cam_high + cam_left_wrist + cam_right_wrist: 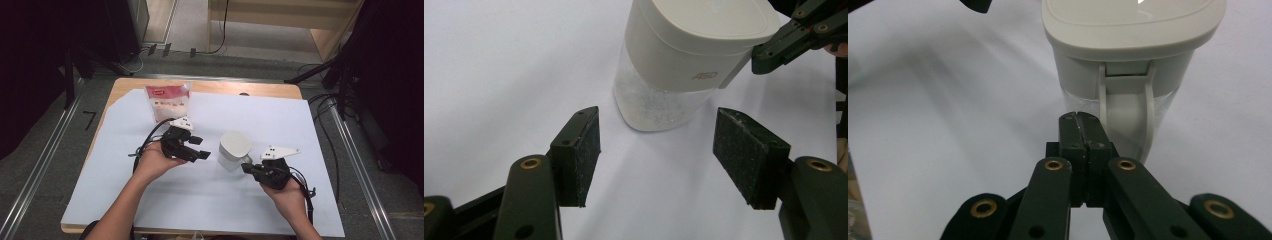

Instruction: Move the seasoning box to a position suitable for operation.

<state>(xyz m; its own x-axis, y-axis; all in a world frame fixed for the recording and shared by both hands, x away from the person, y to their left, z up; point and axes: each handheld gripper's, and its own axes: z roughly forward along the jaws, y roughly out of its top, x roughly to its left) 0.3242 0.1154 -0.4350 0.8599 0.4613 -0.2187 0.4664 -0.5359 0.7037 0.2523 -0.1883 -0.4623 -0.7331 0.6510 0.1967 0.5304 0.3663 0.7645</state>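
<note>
**On the white sheet: lidded container, two tools closing in**

In the middle of the table [150,200], on the white sheet, stands the container [233,150]: clear lower body, beige lid [704,20], and a handle [1125,120] on the side facing the right tool. My guess is stiff hard plastic, smooth and a bit slippery on the clear part. Something pale and grainy seems to sit in the bottom, so probably not heavy, but top-heavy enough to tip if nudged high up.

I'd grab the body low, or go for the handle.

The left tool [656,155] has its jaws spread wide with nothing between them, aimed at the container but short of it. The right tool [1081,130] is pinched fully together on nothing, its tips just beside the handle; whether they touch it, I can't tell.

A red-and-white bag [167,102] stands well behind.
</note>
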